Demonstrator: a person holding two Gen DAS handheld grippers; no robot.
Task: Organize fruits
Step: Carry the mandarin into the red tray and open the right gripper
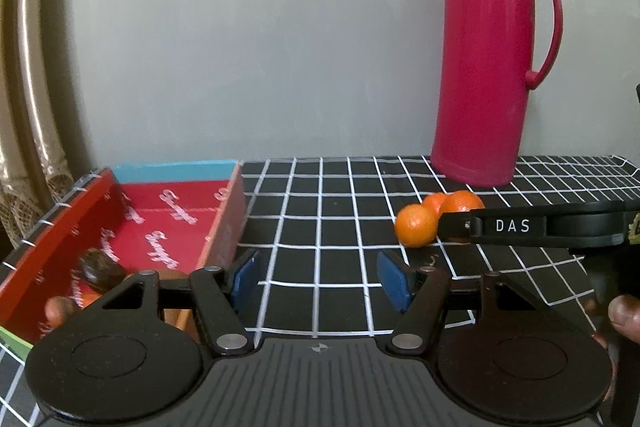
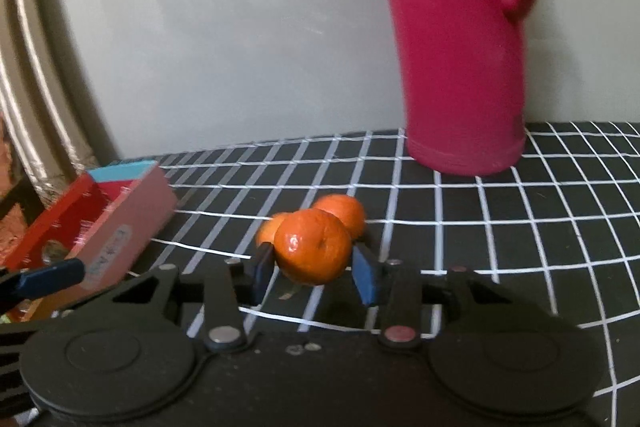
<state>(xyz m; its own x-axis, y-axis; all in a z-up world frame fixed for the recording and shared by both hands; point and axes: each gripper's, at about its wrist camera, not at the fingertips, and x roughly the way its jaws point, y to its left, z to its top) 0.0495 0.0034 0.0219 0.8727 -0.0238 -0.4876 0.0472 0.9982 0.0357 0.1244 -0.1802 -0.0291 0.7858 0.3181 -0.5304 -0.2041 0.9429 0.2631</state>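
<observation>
Three small oranges lie together on the black grid cloth [image 1: 320,211]. In the right wrist view my right gripper [image 2: 316,269] has its blue pads on both sides of the nearest orange [image 2: 312,247]; two more oranges [image 2: 340,213] sit just behind it. In the left wrist view the oranges [image 1: 416,225] show at mid right, with the right gripper [image 1: 520,225] reaching in from the right. My left gripper [image 1: 320,279] is open and empty, just right of a red box [image 1: 172,223]. The box holds a dark brown fruit [image 1: 100,269] and some orange fruit, partly hidden.
A tall magenta thermos jug [image 1: 492,59] stands at the back right, close behind the oranges. A grey wall runs behind the table. The red box [image 2: 120,227] sits at the table's left edge, with a curtain beyond it.
</observation>
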